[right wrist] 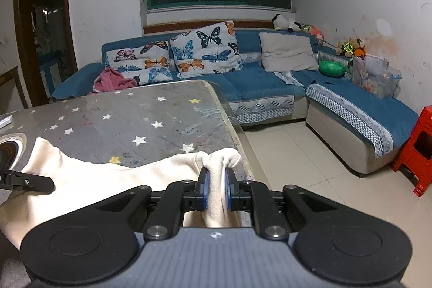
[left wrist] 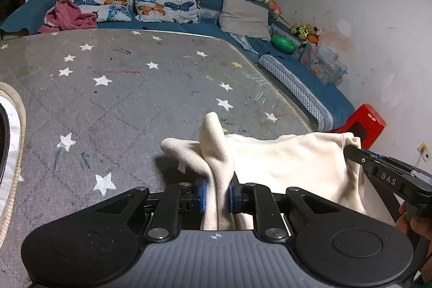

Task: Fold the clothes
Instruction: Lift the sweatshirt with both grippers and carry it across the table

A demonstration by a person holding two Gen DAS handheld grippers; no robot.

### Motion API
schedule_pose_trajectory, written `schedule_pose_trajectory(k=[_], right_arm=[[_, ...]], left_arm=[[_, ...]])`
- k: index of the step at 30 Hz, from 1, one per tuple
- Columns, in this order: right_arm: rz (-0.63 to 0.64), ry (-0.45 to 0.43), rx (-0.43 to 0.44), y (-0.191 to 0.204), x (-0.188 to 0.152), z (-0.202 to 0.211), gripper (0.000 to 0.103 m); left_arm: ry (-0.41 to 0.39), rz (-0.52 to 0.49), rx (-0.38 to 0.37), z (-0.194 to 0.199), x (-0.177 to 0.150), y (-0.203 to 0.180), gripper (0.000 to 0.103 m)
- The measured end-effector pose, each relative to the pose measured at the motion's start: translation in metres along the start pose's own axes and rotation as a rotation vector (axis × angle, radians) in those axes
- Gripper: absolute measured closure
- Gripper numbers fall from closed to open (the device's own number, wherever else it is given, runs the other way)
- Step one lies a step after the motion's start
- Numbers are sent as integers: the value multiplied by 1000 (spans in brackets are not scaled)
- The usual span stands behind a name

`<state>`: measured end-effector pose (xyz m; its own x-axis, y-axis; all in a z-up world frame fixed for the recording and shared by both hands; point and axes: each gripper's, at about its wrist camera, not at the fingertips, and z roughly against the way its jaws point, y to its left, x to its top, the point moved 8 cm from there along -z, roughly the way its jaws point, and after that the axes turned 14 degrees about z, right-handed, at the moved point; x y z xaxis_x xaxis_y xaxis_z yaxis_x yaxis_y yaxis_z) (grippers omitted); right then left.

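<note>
A cream fleece garment (left wrist: 291, 161) hangs stretched between my two grippers above the near edge of the grey star-patterned table (left wrist: 121, 88). My left gripper (left wrist: 217, 193) is shut on one bunched corner, which pokes up past the blue pads. In the right wrist view my right gripper (right wrist: 216, 190) is shut on the other bunched corner of the cream garment (right wrist: 113, 180). The right gripper (left wrist: 359, 150) also shows at the right of the left wrist view, and the left gripper's fingertip (right wrist: 40, 184) at the left edge of the right wrist view. A person's hand (left wrist: 415, 226) holds the right gripper.
A blue corner sofa (right wrist: 259, 88) with butterfly cushions (right wrist: 205, 50), a pink garment (right wrist: 113, 81), a green bowl (right wrist: 332, 68) and toys stands behind the table. A red stool (right wrist: 415, 150) stands on the tiled floor at right. A round dark object (right wrist: 8, 150) lies at the table's left.
</note>
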<state>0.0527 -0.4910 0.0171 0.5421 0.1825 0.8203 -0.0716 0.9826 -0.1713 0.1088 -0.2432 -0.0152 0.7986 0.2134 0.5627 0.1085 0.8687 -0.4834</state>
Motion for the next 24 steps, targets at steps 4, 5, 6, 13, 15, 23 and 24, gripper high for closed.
schedule_pose_trajectory(k=[4,5,6,13,15,23,24], right_arm=[[-7,11,0,-4,-4,-5,93],[-8,14,0,-4,-5,-6,93],[-8,18,-1,-4,-5,-8,93],[-9,51,-5,-6,-13,-20,92],[-9,62,-5,-6,-16,-25,92],[-7,96,-2,-5,-26,-38,92],[-7,97,-1,-5,-26,-38,92]], left_arm=[[8,0,8,-3,-2,1,86],[9,-1,10,-4,-2,2,86],[11,-1,12,-4,-3,3,86],[29,4,23,-11,-6,10,86],[33,1,23,-13,-7,11,86],[46,-8,-2,-14,-8,16,86],[49,-10,-7,-14,-9,17,86]])
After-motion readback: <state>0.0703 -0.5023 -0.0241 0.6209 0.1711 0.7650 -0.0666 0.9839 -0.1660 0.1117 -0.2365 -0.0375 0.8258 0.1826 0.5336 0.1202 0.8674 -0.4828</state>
